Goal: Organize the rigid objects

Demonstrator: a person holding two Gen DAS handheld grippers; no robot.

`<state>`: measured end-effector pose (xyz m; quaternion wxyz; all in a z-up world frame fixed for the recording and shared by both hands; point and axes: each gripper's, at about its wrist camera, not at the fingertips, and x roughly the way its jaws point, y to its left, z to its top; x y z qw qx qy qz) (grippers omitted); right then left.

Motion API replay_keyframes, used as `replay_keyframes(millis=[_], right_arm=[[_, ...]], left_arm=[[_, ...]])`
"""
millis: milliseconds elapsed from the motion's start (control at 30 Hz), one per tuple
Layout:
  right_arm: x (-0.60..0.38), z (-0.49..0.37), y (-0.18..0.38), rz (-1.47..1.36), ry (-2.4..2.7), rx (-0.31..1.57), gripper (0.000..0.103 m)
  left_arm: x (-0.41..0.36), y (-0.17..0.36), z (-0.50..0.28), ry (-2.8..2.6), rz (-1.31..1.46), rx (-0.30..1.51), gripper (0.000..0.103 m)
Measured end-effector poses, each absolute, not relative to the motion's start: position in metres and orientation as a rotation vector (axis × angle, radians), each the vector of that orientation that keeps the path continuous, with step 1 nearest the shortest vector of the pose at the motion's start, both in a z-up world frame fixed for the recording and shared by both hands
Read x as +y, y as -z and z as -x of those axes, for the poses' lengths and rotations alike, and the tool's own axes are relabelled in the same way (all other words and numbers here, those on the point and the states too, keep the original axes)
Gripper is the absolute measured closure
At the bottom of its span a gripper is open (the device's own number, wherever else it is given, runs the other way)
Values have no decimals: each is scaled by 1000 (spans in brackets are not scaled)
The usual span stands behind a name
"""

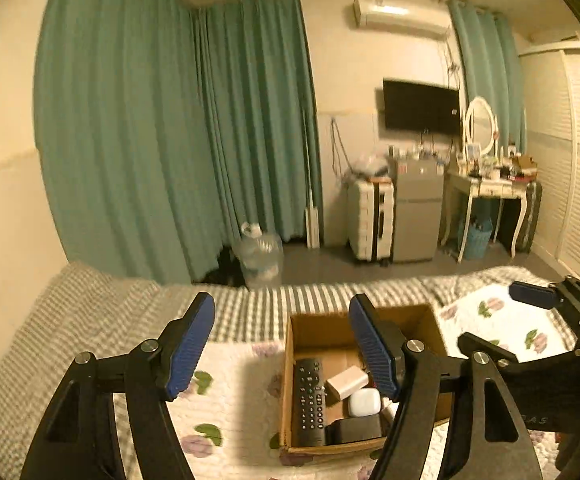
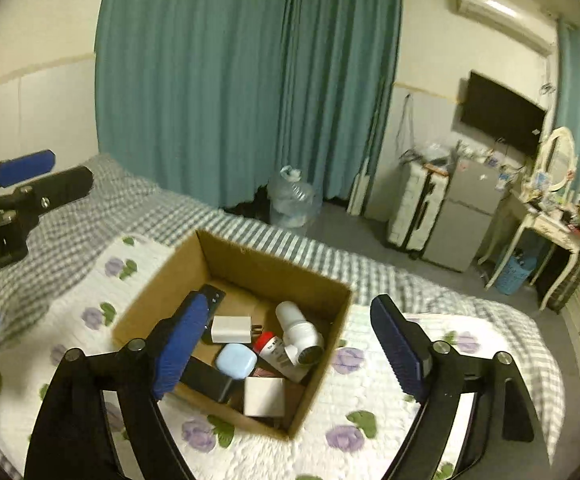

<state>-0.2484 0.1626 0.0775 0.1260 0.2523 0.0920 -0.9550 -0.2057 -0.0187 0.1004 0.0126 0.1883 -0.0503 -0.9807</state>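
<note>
Left gripper (image 1: 285,348) and right gripper (image 2: 290,354) both released, empty, above box (image 2: 161,280); remote (image 1: 309,400), charger (image 2: 231,330) inside.

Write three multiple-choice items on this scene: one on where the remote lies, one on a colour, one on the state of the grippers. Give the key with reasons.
1. The remote control lies:
A. inside the cardboard box
B. on the quilt
C. on the floor

2. The curtains are:
A. red
B. teal
C. white

3. The left hand-held gripper and right hand-held gripper are:
A. both shut on items
B. both open, holding nothing
C. one open, one shut

Key: 1 A, box walls surround it; 2 B, teal fabric in both views; 3 B, fingers spread wide, nothing between.
</note>
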Motion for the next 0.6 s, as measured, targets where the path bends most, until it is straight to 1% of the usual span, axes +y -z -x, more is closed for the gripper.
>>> replay_keyframes(millis=[33, 167, 267, 300, 433, 600], right_arm=[[165, 233, -90, -711, 2797, 254, 12], [173, 191, -123, -653, 2824, 214, 9], [178, 161, -144, -592, 2867, 199, 1], [179, 152, -149, -577, 2881, 200, 0], [184, 120, -162, -570, 2956, 170, 0], [188, 97, -146, -556, 2947, 61, 0]], left_arm=[[-20, -108, 197, 3062, -562, -153, 29], [-25, -140, 155, 3076, -440, -156, 27], [-28, -155, 128, 3087, -367, -159, 26], [-28, -159, 120, 3094, -346, -165, 26], [-28, -165, 96, 3099, -289, -181, 25], [-27, -152, 76, 3114, -253, -153, 25]])
